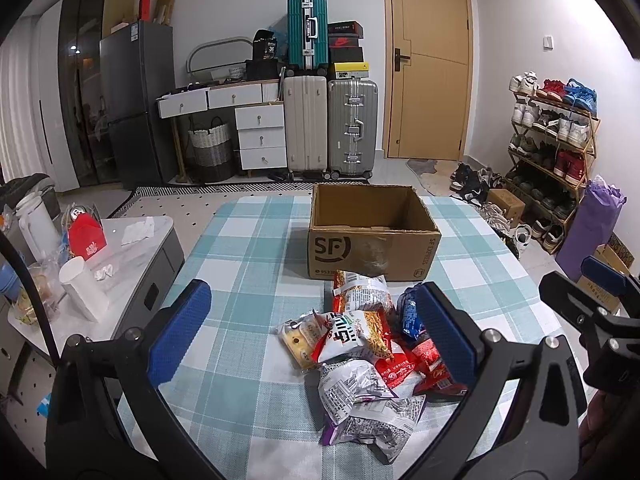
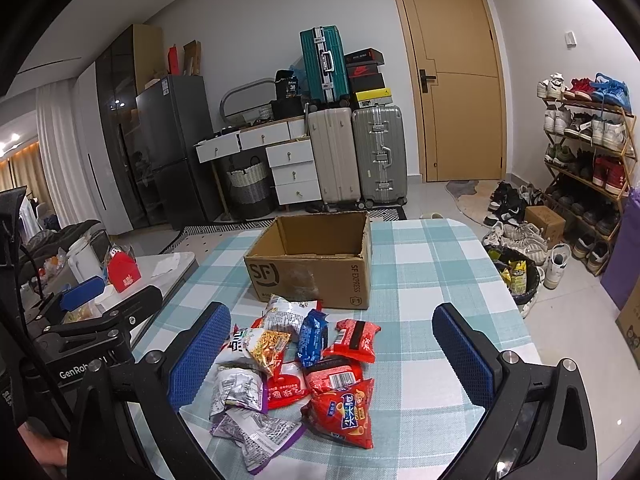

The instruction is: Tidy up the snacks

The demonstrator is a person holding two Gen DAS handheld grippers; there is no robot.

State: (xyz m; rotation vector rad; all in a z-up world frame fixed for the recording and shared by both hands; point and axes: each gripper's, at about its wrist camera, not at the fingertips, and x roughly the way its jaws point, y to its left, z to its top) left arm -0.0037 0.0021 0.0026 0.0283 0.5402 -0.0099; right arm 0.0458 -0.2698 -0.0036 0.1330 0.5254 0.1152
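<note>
An open, empty cardboard box (image 1: 374, 236) (image 2: 312, 270) marked SF stands on the checked tablecloth (image 1: 248, 248) (image 2: 420, 272). In front of it lies a pile of snack packets (image 1: 360, 344) (image 2: 296, 364): red, blue, silver-purple and noodle bags. My left gripper (image 1: 312, 332) hovers open above the near side of the pile, its blue pads wide apart with nothing between them. My right gripper (image 2: 332, 356) is open too, over the pile's right part, and holds nothing. Each gripper shows at the edge of the other's view.
A low side table (image 1: 132, 240) with a white cup, red carton and jug stands left of the table. Beyond are suitcases (image 1: 332, 128), a drawer unit, a fridge and a door. A shoe rack (image 2: 588, 160) and a bin with wrappers (image 2: 516, 276) sit on the right.
</note>
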